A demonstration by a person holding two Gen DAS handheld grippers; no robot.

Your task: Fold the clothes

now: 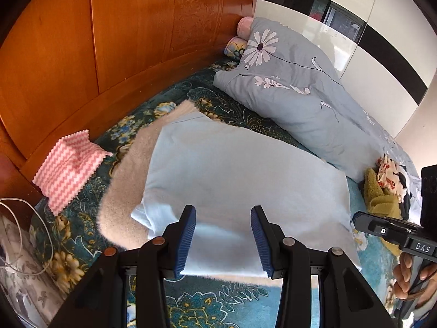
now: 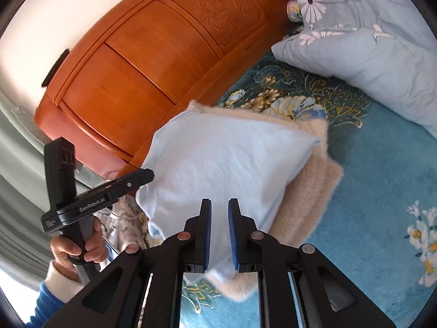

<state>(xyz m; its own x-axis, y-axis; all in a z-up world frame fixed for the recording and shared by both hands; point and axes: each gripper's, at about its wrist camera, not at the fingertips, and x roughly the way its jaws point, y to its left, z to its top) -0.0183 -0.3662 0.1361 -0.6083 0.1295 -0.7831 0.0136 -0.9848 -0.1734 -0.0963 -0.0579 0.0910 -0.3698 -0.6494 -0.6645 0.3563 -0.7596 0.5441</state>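
Observation:
A folded light blue garment [image 1: 232,180] lies on top of a folded fuzzy beige garment [image 1: 128,180] on the teal floral bedspread [image 1: 218,300]. My left gripper [image 1: 223,213] is open, its blue pads just above the near edge of the blue garment, holding nothing. In the right wrist view the same blue garment [image 2: 226,161] and beige garment [image 2: 308,199] lie stacked. My right gripper [image 2: 220,205] hovers over the blue garment's near corner, its jaws a narrow gap apart with no cloth between them. The left gripper's body [image 2: 95,199] shows at the left there.
A wooden headboard [image 1: 109,41] runs along the back. A grey flowered quilt [image 1: 300,87] lies to the right. A pink zigzag cloth [image 1: 68,169] sits at the left. Crumpled olive and patterned clothes [image 1: 385,188] lie at the right. A white cable [image 1: 16,235] lies at the bed's left edge.

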